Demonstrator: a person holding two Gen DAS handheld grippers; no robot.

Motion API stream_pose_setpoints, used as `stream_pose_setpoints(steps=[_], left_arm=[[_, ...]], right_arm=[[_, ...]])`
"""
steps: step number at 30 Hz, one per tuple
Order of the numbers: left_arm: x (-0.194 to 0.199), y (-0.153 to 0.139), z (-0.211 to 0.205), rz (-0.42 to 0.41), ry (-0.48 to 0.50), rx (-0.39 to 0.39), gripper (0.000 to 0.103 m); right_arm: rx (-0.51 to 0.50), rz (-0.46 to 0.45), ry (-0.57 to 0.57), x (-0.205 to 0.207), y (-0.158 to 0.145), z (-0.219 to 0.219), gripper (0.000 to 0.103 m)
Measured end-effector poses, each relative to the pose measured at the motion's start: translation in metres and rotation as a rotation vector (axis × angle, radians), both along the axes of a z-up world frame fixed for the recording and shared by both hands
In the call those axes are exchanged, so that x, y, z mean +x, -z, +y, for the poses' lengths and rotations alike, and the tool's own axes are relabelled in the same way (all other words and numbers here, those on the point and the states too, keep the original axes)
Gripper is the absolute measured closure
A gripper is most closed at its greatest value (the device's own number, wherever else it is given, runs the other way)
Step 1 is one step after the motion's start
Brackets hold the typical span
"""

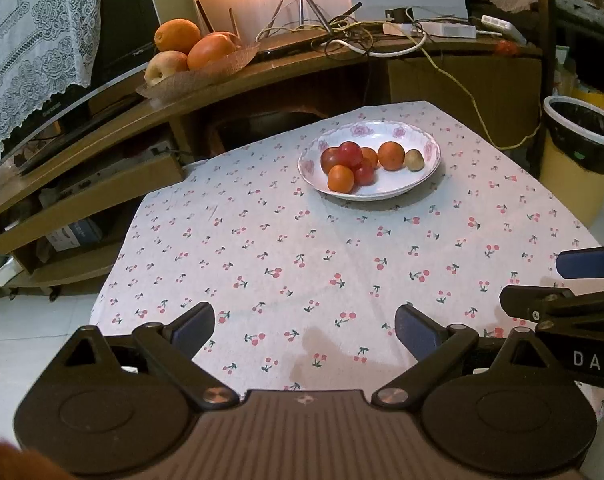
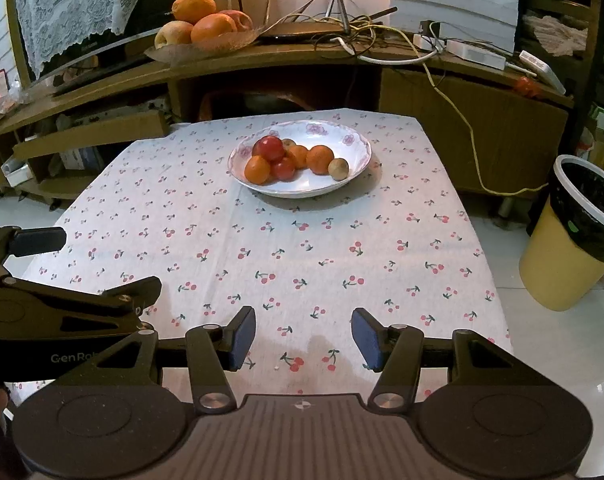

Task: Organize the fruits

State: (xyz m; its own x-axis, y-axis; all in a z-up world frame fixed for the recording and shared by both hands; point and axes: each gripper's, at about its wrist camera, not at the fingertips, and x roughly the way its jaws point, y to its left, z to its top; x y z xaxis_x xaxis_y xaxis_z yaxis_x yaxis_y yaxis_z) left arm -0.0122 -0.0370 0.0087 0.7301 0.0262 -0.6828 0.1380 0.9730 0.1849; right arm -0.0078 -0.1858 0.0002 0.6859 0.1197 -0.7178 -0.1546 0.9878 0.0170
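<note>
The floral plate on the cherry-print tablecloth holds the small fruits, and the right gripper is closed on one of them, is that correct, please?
Not quite. The floral plate on the cherry-print tablecloth does hold the small fruits, but the right gripper is open and empty, short of the plate. The right wrist view shows bare cloth between its blue fingers.

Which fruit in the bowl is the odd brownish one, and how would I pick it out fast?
Start at the table with the cherry-print cloth and find the white floral-rimmed bowl at its far end. The small brownish round fruit sits at the right end of the pile, beside an orange. It is dull tan and smaller, while its neighbours are bright orange or red.
</note>
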Motion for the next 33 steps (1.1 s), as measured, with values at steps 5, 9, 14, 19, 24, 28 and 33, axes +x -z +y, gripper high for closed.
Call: stream_pose_setpoints(steps=[5, 9, 14, 19, 24, 28, 33], left_arm=[[-0.0016, 0.0010, 0.0008, 0.003, -0.004, 0.005, 0.001], [-0.0021, 0.0013, 0.0008, 0.002, -0.007, 0.010, 0.001], [-0.0022, 0.0017, 0.0008, 0.004, -0.008, 0.014, 0.001], [-0.0023, 0.0025, 0.0003, 0.005, -0.008, 0.019, 0.001], [-0.0023, 0.0027, 0.0004, 0.006, -0.008, 0.019, 0.001], [-0.0022, 0.0025, 0.0004, 0.006, -0.008, 0.019, 0.001], [-0.0024, 0.0027, 0.0008, 0.005, -0.010, 0.017, 0.001]], right_arm=[[-0.003, 0.006, -0.010, -0.0004, 0.0014, 0.0018, 0.049], [-0.004, 0.008, -0.014, -0.0008, 0.0017, 0.0026, 0.049], [-0.004, 0.009, -0.015, -0.0003, 0.0018, 0.0027, 0.049], [-0.007, 0.014, -0.016, 0.0003, 0.0039, 0.0038, 0.049], [-0.008, 0.015, -0.017, 0.0001, 0.0041, 0.0041, 0.049], [-0.008, 0.015, -0.017, 0.0000, 0.0046, 0.0042, 0.049], [-0.008, 0.015, -0.017, 0.0003, 0.0045, 0.0043, 0.049]])
